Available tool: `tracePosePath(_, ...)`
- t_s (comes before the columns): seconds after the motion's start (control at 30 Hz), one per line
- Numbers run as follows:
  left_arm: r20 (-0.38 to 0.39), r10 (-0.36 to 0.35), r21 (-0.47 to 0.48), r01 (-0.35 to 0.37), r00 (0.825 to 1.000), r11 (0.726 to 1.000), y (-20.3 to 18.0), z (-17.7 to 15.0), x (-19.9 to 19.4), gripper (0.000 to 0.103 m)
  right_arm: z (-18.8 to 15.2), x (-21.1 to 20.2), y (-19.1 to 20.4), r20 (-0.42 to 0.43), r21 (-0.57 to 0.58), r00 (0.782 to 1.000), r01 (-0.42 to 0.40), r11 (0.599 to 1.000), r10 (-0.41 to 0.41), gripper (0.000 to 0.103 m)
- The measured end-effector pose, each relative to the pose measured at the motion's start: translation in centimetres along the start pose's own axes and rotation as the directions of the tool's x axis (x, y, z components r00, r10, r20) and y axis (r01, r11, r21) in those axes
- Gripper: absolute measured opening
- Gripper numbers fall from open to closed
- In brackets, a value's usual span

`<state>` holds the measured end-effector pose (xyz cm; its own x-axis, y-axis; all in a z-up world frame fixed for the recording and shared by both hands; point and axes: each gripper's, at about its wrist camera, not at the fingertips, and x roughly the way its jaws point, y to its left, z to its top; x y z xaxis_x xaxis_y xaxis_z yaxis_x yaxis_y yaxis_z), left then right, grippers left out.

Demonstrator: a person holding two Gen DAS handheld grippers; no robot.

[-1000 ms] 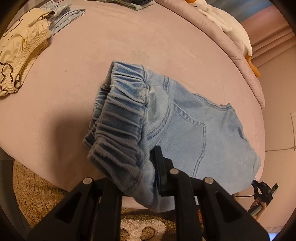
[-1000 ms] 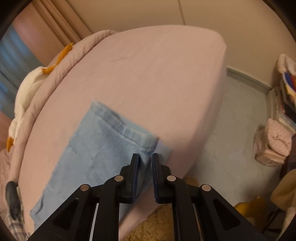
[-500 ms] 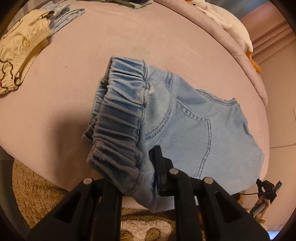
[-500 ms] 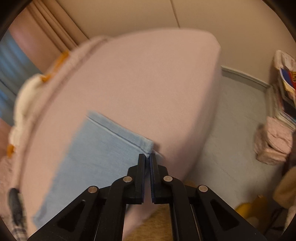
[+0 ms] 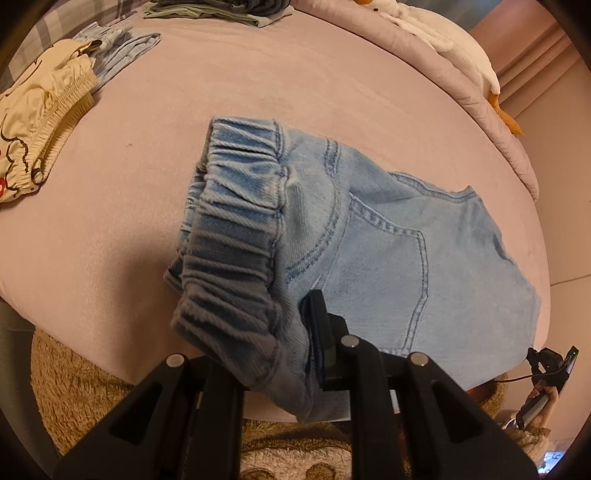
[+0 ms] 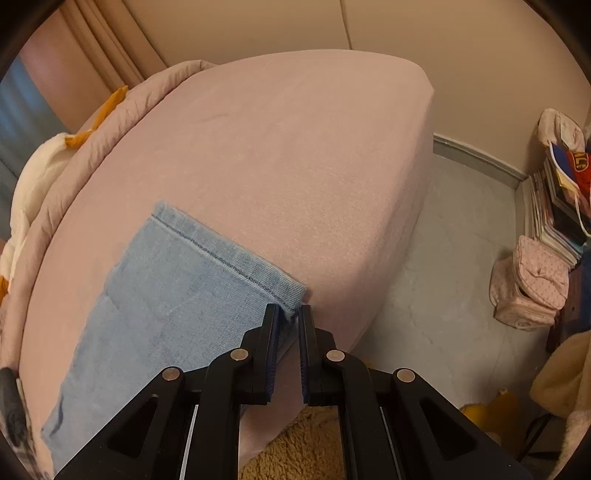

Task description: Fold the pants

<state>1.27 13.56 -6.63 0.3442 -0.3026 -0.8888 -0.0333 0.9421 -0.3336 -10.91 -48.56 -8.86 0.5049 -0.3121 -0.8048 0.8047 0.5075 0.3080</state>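
Observation:
Light blue jeans [image 5: 388, 251] lie across the pink bed [image 5: 295, 81] with the back pocket up. Their elastic waistband [image 5: 236, 229] is lifted and bunched toward the near edge. My left gripper [image 5: 280, 328] is clamped on the waistband's near end. Cloth covers its left finger, and its jaws are opening slightly with the denim still between them. In the right wrist view the leg [image 6: 177, 288] of the jeans lies flat, ending in a stitched hem. My right gripper [image 6: 289, 314] is shut on the hem's near corner [image 6: 291, 291] at the bed's [image 6: 295, 147] edge.
A cream garment [image 5: 40, 122], a pale striped one [image 5: 122, 51] and a folded stack [image 5: 221, 11] lie at the bed's far left. A white plush goose [image 5: 443, 37] rests on the quilt. A shaggy rug [image 5: 92, 387] is below. Books [image 6: 554, 206] and a pink bag [image 6: 532, 288] stand on the floor at right.
The right gripper's jaws, apart one second ago, have closed on the hem corner. The left gripper keeps its hold on the waistband, and its view has shifted only slightly.

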Motion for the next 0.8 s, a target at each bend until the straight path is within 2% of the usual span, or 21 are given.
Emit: tracePosePath(0.8,0.006,0.008,0.032,-0.008,1.0,0.999,-0.07,-0.46,0.11,0.019,0.18,0.19,0.53,-0.012,0.015,0.999,0.032,0.999,-0.032,0.005)
